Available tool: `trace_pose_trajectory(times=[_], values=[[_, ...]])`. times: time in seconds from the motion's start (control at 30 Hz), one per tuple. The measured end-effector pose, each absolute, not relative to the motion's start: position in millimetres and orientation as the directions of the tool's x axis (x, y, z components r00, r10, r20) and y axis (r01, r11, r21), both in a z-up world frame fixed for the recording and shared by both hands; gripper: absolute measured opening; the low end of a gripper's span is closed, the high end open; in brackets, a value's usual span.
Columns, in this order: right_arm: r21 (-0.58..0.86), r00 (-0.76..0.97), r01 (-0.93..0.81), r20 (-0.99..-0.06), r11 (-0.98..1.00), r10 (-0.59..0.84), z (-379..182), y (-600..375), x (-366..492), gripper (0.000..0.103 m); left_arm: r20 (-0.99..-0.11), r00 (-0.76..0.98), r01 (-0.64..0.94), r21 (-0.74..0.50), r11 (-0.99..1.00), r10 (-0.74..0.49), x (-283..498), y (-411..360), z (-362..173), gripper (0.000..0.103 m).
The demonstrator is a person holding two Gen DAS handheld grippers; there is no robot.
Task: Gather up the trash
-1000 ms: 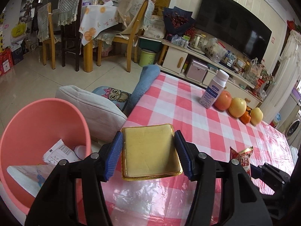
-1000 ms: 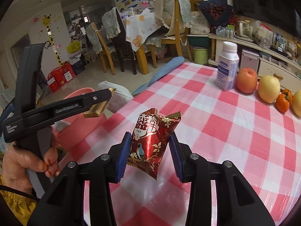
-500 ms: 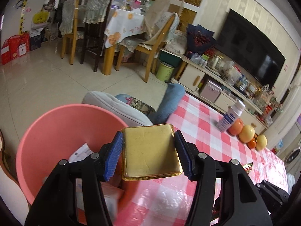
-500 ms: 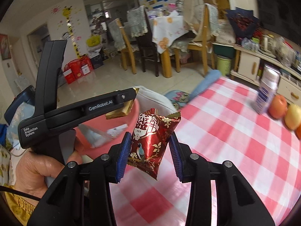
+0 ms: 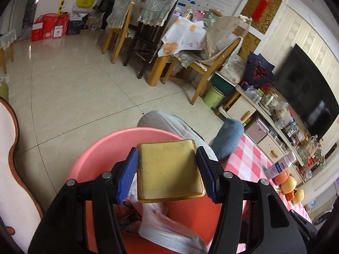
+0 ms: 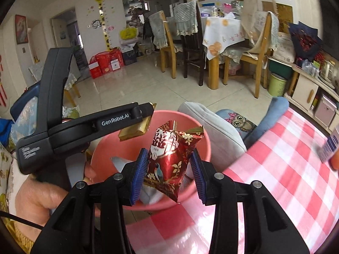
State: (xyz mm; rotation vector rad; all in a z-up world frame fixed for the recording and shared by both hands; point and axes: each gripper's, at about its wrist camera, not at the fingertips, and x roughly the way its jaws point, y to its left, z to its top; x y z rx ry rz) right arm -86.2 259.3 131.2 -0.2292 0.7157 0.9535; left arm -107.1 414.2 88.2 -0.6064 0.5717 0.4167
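My left gripper [image 5: 167, 151] is shut on a flat golden tray [image 5: 169, 173], its blue pads pressing the tray's two sides. It hangs over the pink bin [image 5: 99, 148], which holds paper and plastic trash [image 5: 169, 232]. In the right wrist view my right gripper [image 6: 168, 165] is shut on a red printed snack wrapper [image 6: 171, 144] above the bin's near rim [image 6: 203, 139]. That view also shows the left gripper [image 6: 146, 111] from the side with the golden tray [image 6: 135, 130] over the bin, and a hand [image 6: 42, 194] around its grip.
A grey cushion with an owl print [image 6: 216, 127] and a blue cushion [image 6: 273, 110] lie between the bin and the red-checked tablecloth [image 6: 275, 169]. A white bottle [image 5: 279, 165] and some fruit [image 5: 288, 183] stand on the table's far side. Chairs stand across the floor.
Both grippers have swung left from above the checked table to above the pink bin, each keeping hold of its piece of trash. The views have rolled somewhat.
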Motion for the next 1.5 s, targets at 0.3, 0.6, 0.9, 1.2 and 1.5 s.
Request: trace_pose_trajectory(times=[0.3,0.6,0.9,1.2,1.5], values=[[0.134,0.469,-0.732,-0.611,0.667,0.638,130.5,234.3,-80.5,0.084,-0.643,0.728,-0.562,-0.358,0.746,0.240,-103.7,415.6,85.6,0.076],[0.047,0.619,-0.613,-0.591,0.789,0.517,132.3,168.7,-93.5,0.089,-0.613,0.740,-0.521,-0.265,0.811,0.276,-94.1,380.8,101.1,0.093],[0.050,0.665,-0.521,-0.602,0.852,0.443,123.5,107.9,-102.4,0.092,-0.593,0.752,-0.457,-0.156,0.876,0.287,-80.8,331.0,109.1,0.096],[0.035,0.718,-0.452,-0.578,0.891,0.387,130.9,62.5,-116.3,0.094,-0.548,0.790,-0.368,-0.065,0.927,0.275,-77.7,281.9,119.9,0.097],[0.037,0.753,-0.403,-0.555,0.915,0.354,136.3,24.3,-126.1,0.094,-0.517,0.817,-0.294,0.008,0.956,0.255,-76.6,240.0,126.0,0.098]])
